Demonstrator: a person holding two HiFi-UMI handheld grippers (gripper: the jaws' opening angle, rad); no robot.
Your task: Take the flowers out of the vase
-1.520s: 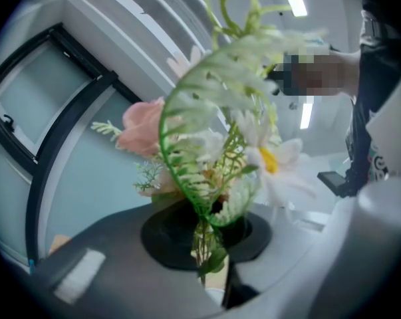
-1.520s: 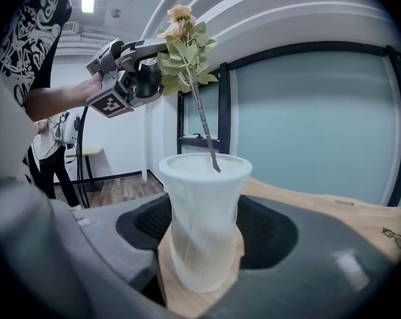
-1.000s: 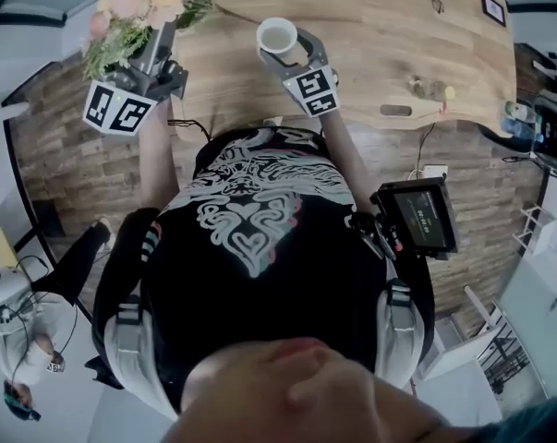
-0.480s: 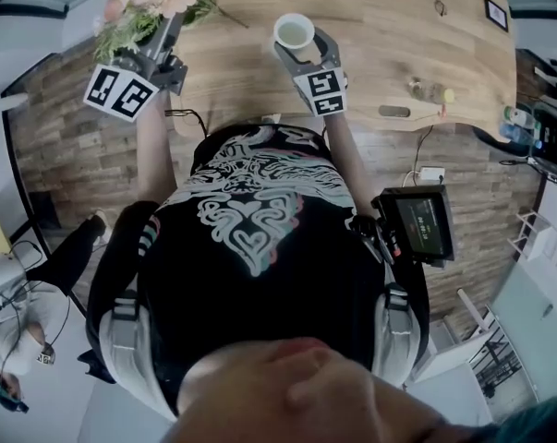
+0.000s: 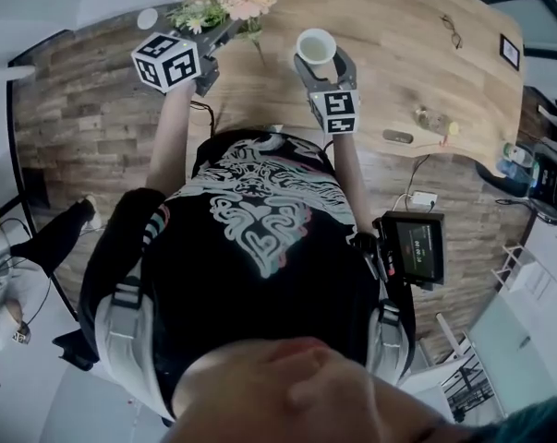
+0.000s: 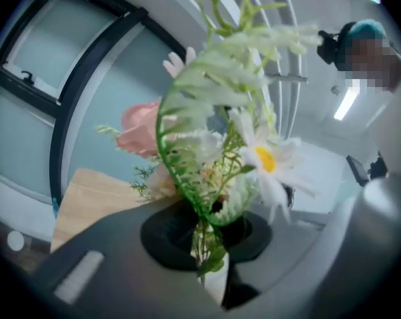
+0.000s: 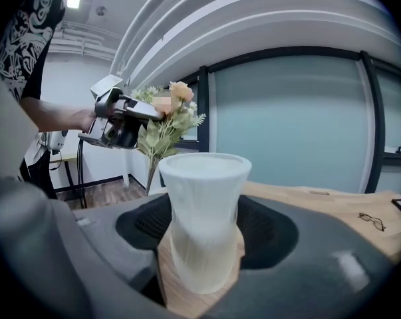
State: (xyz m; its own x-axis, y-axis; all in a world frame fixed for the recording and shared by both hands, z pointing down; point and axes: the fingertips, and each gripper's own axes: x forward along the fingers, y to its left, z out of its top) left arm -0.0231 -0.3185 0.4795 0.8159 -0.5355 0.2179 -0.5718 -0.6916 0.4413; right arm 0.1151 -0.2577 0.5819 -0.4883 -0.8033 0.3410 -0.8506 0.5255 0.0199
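We see the left tongs point(image 6: 212, 244) clenched on the stems of the flowers point(image 6: 213, 145). The blooms are blurred and fill the left gripper view. The stem ends drop out of sight below the jaws.

In the head view the bunch sits at the upper centre, clipped by the top edge and left of the vase point(image 5: 316, 44). So the flowers are out of the vase.

The right tongs point(image 5: 320, 63) are grasping the vase, with the jaws wide on both sides. It stands upright on the counter point(image 5: 389, 26). Its base is hidden behind the jaws.

In the right gripper view we can't tell if the stem tips touch the counter.

Glasses point(image 5: 452, 30) lie at the upper right. The small items point(image 5: 430, 118) near them are too small to tell. The wearer's torso blocks the near edge.
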